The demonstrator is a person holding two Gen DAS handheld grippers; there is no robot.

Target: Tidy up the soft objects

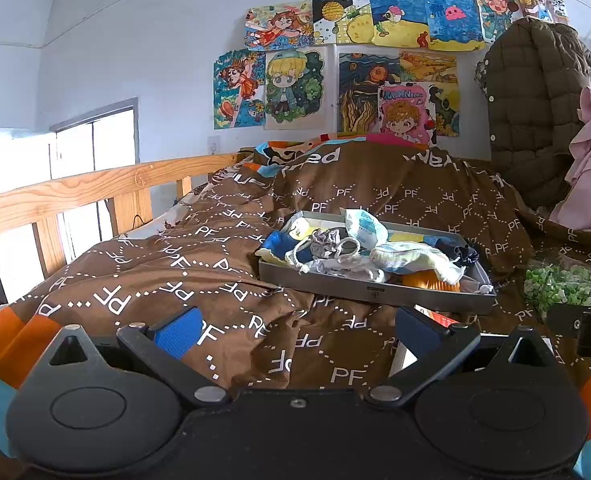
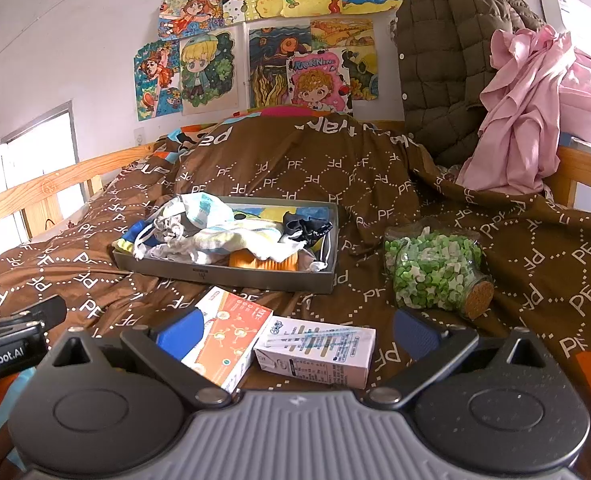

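Here, a heap of soft cloth pieces [image 2: 215, 236], white, pale yellow, blue and black, fills a shallow grey metal tray [image 2: 223, 274] resting on the bed's brown quilt printed with white "PF" letters [image 2: 295, 168]. Just in front of the tray lie an orange-and-white carton [image 2: 231, 332] and a white-and-pink carton [image 2: 319, 354], touching each other. To the tray's right, a corked glass jar of green and white bits [image 2: 435, 268] lies on its side. The right claw [image 2: 295, 334] is spread wide above the cartons, holding nothing. The left claw [image 1: 295, 330] is likewise spread and empty over the quilt.
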